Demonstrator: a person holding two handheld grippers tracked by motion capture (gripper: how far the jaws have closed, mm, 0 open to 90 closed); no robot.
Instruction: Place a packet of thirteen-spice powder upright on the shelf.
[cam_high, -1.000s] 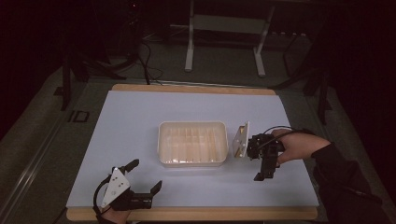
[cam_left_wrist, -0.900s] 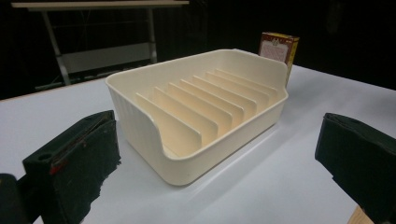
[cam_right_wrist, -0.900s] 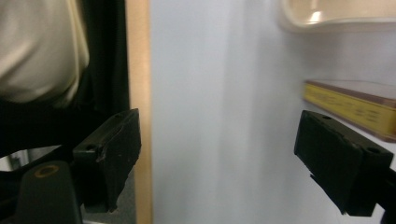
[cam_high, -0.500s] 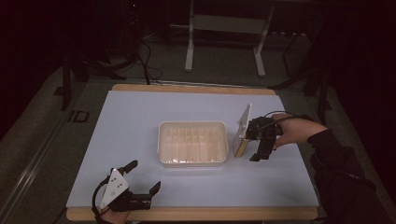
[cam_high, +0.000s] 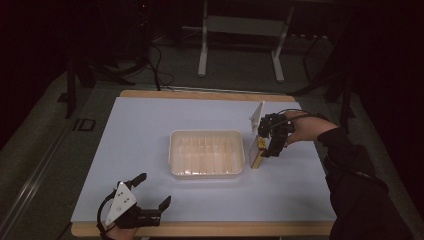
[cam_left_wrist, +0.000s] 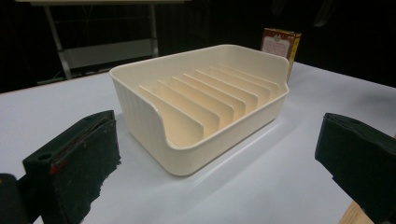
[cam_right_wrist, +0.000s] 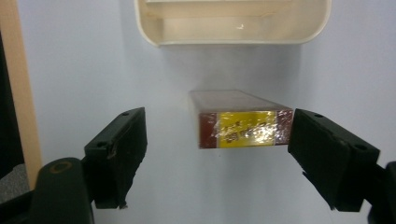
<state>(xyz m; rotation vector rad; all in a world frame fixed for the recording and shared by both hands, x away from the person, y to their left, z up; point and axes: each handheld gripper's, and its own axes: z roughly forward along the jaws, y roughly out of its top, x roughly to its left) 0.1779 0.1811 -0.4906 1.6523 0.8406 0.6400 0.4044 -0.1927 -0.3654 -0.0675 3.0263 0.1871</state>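
on pale blue table (cam_high: 150, 150): cream rack (cam_high: 207, 153), box (cam_high: 255, 153) beside; dark room.

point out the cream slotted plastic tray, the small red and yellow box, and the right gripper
cream slotted plastic tray (cam_left_wrist: 205, 100), left gripper view, inner dividers
small red and yellow box (cam_right_wrist: 243, 128), right gripper view, yellow end face
right gripper (cam_right_wrist: 217, 161), right gripper view, gap between fingertips

Left gripper (cam_high: 150, 192) low at near-left table edge, jaws wide apart — right gripper (cam_high: 265, 150) at right, jaws just closing, not yet gripping.
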